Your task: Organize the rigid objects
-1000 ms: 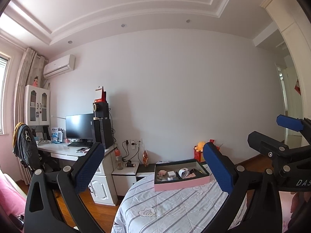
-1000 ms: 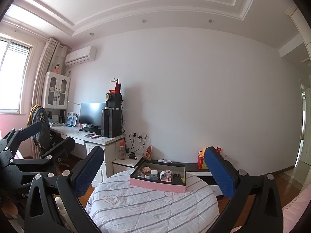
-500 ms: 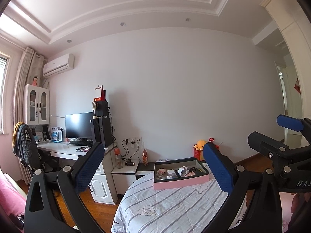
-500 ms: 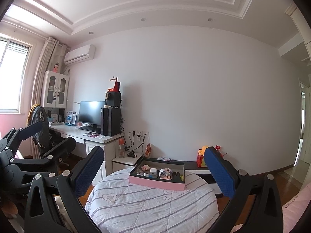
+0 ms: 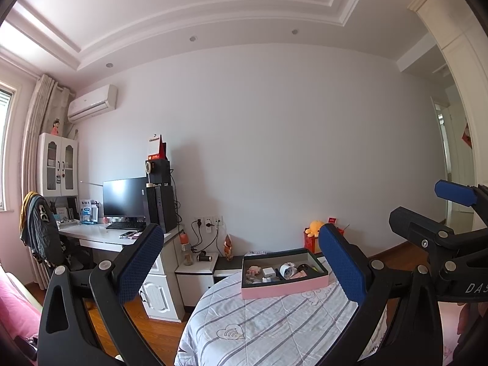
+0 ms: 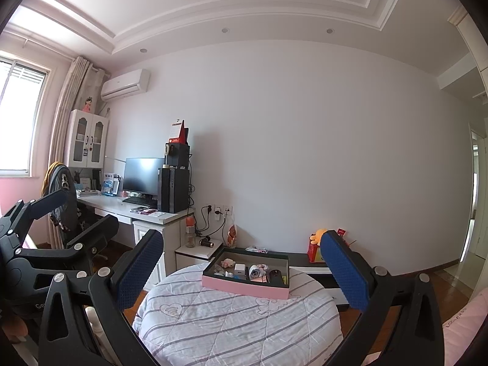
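A pink box with a dark inside (image 5: 285,286) (image 6: 244,286) sits at the far side of a round table under a striped quilt (image 5: 268,326) (image 6: 238,320). It holds several small items, among them a white cube (image 5: 269,272) (image 6: 240,269) and a white roll (image 5: 286,270) (image 6: 254,271). My left gripper (image 5: 241,262) is open and empty, held well short of the box. My right gripper (image 6: 241,262) is open and empty, also held back from it. Each gripper shows at the edge of the other's view.
A white desk (image 6: 137,210) with a monitor and a black computer tower stands at the left, with a chair beside it. A low nightstand (image 6: 199,251) and a dark low bench (image 6: 308,259) stand behind the table. Wooden floor lies around it.
Both views have tilted slightly upward and drawn back a little, so the box sits lower in the frames. Both grippers stay open and empty.
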